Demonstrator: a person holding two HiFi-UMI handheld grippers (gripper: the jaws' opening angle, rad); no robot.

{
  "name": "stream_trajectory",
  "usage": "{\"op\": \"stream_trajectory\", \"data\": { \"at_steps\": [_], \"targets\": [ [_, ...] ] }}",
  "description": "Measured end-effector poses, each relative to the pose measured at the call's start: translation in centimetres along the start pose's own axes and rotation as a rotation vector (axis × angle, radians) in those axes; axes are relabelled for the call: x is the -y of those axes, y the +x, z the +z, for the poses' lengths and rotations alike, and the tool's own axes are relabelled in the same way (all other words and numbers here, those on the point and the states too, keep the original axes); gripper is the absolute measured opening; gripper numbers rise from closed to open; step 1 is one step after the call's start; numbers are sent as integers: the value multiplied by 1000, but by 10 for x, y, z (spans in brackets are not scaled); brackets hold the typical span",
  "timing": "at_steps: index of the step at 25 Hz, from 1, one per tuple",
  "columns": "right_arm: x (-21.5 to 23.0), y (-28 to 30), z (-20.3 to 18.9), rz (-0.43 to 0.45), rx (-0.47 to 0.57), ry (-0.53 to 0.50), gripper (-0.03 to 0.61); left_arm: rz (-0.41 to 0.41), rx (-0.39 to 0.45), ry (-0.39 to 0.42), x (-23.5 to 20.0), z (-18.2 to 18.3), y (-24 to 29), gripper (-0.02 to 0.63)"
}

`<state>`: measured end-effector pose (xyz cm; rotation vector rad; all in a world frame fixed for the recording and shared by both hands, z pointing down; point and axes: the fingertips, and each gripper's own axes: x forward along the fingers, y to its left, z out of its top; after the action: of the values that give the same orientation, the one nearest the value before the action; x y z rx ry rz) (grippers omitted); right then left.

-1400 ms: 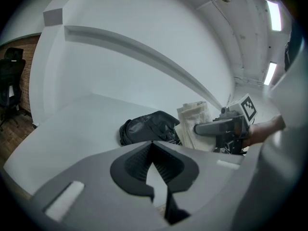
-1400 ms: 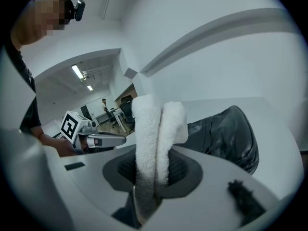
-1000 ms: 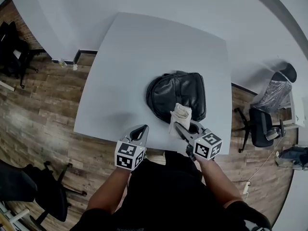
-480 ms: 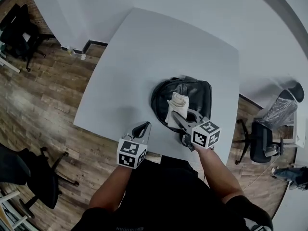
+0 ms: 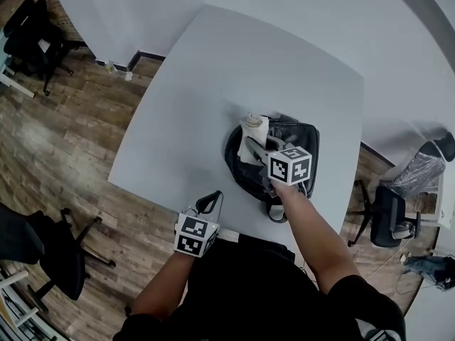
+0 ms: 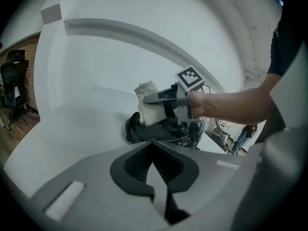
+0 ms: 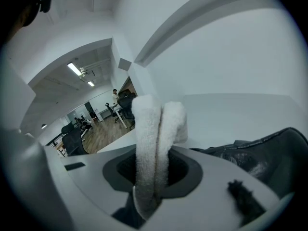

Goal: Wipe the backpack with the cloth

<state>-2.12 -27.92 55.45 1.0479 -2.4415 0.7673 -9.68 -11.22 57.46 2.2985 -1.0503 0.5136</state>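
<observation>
Sliding forward over the black backpack (image 5: 306, 142), the right tool (image 5: 253, 144) has carried the white cloth (image 5: 254, 126) from the bag's near edge, where it was 1 second ago, through the middle at 0.5 seconds ago, to the far left rim now; that reads as 1 full stroke away from the person along the bag's top face. The right tool's jaws are clamped on the cloth, which the right gripper view shows folded double and standing up out of the jaws, with the bag's creased dark skin just beside and below it; whether the cloth is pressing on the bag at this instant or riding a little above it, I cannot tell. The backpack lies flat toward the near right part of the white surface (image 5: 199, 91) and seems to have kept its place there through the stroke, though the head camera has shifted too. The left tool (image 5: 209, 202) has stayed at the near edge of the surface, well apart from the bag, its jaws together on nothing. For the task, this suggests the wiping is under way with 1 pass laid down; the likely next need is a return pull or a sideways shift to cover the bag's right half, and since nothing steadies the bag, a hard drag could push it along the surface.
</observation>
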Motion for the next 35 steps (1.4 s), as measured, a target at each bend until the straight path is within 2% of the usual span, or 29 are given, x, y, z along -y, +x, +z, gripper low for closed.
{"op": "stream_trajectory", "data": {
  "at_steps": [6,14,23,29,35],
  "targets": [
    [25,28,9,-3,-10,34,92,15,0,-11,1,1,0,6],
    [40,35,13,-11,-26,39,92,48,3,-27,-8,3,-3,6],
    [68,14,26,-61,-7,37,92,45,2,-12,-4,6,2,6],
    [86,-8,31,-109,10,39,92,10,4,1,2,13,8,6],
    [100,-30,33,-154,25,38,92,-38,24,-121,1,16,13,6]
  ]
}}
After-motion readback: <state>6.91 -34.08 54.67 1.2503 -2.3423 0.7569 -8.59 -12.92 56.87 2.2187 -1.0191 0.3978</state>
